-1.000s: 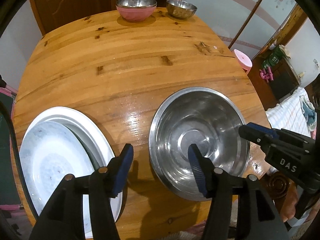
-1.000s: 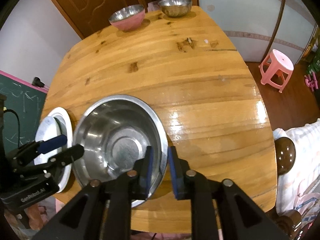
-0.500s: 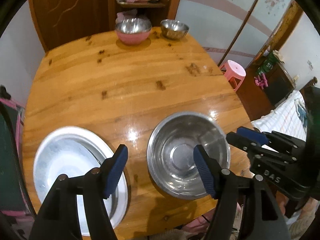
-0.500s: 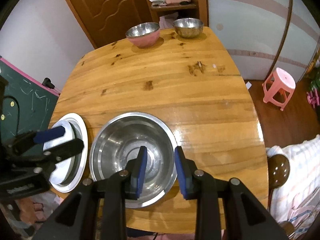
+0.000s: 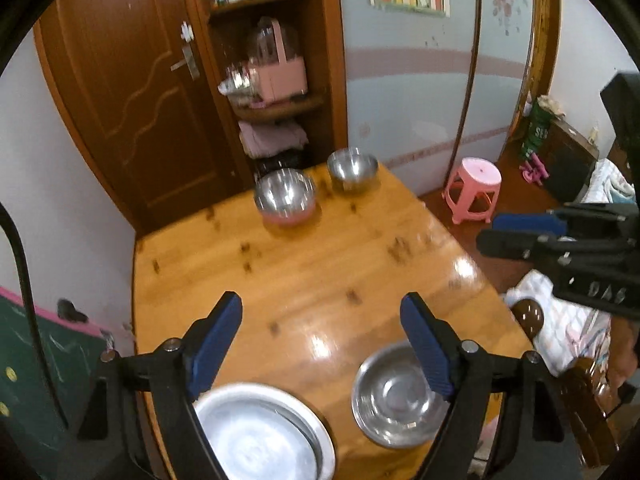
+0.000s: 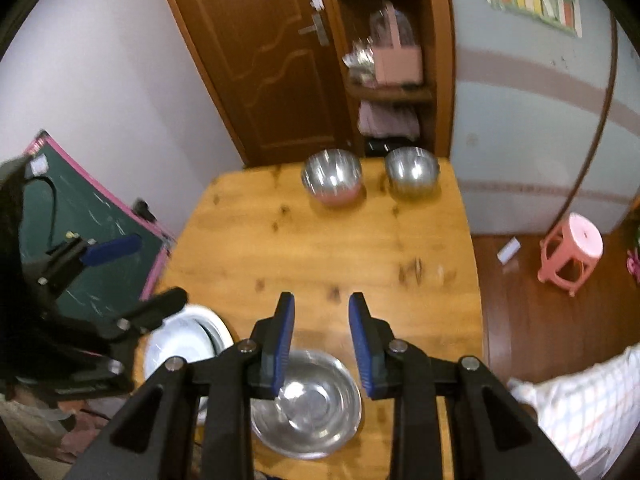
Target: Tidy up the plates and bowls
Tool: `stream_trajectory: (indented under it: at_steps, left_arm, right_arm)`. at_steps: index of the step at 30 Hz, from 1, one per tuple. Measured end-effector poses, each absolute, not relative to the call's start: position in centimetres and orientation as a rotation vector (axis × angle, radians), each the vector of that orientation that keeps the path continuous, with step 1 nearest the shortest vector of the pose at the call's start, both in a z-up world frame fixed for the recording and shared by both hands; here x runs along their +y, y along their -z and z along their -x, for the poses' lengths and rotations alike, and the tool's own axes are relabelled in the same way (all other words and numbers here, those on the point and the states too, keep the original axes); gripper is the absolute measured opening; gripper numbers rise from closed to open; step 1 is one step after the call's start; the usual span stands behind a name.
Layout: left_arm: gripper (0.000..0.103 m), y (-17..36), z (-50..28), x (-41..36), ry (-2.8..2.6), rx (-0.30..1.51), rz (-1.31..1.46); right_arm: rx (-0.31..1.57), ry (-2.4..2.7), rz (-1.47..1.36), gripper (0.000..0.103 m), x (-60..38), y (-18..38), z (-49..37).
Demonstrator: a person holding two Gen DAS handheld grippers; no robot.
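Your left tongs (image 5: 322, 344) hang above the table with the jaws spread wide and nothing between them; they've just been opening further. Your right tongs (image 6: 322, 346) are apart too, a narrower gap, nothing gripped, pads clear of everything. Directly under the right tongs, at the near table edge, sits the large steel bowl (image 6: 306, 404): shiny, round, empty, upright, its rim close to the edge. Just left of it, below your left tongs, are the white plates (image 5: 260, 436), shallow and pale, apparently one nested inside another, at the near left corner; in the right wrist view the left tongs partly cover them. Bowl and plates sit near each other with a strip of bare wood between. Ahead of both tongs the wooden table (image 5: 320, 264) is bare, glossy, knotty planks, lots of room. At the far edge are two smaller bowls side by side, not touching: a pink bowl with steel inside (image 6: 332, 178) on the left, a small steel bowl (image 6: 412, 172) to its right near the far right corner. Past the far edge are a wooden door (image 6: 272, 60) and a shelf unit (image 6: 392, 64). Right of the table, open floor with a pink stool (image 6: 572, 252). Left side, a green chalkboard (image 6: 92, 232) leans by the wall. Frames are motion-blurred.
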State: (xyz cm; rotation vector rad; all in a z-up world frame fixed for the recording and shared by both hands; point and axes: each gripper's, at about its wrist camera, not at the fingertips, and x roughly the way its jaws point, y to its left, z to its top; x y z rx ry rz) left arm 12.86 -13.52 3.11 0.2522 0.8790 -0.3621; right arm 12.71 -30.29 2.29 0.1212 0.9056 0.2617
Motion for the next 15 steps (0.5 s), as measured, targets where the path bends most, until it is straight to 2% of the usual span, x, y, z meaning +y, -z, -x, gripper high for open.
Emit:
stream_trajectory:
  at_steps: [5,7,11,15]
  left_arm:
    - [0.081,-8.2,-16.6,-13.6,0.337,0.825,-0.249]
    - [0.085,-9.6,-17.9,-13.7,0.312,0.795,-0.251]
    - [0.089,-12.0,-22.5,-13.6,0.229,0.724,-0.240]
    - [0.090,-11.0,-27.5,-13.4,0.141,0.728,-0.247]
  right_arm:
    - [0.821,-0.219,-0.098,0.028,-31.2,-8.2,-16.3]
    - [0.812,-0.207,-0.093,0.028,-31.7,-9.9,-18.2]
    - [0.802,-0.138,-0.069,0.031,-32.5,-11.4,-22.2]
    - [0.821,-0.073,-0.034,0.033,-33.6,-10.6,-26.6]
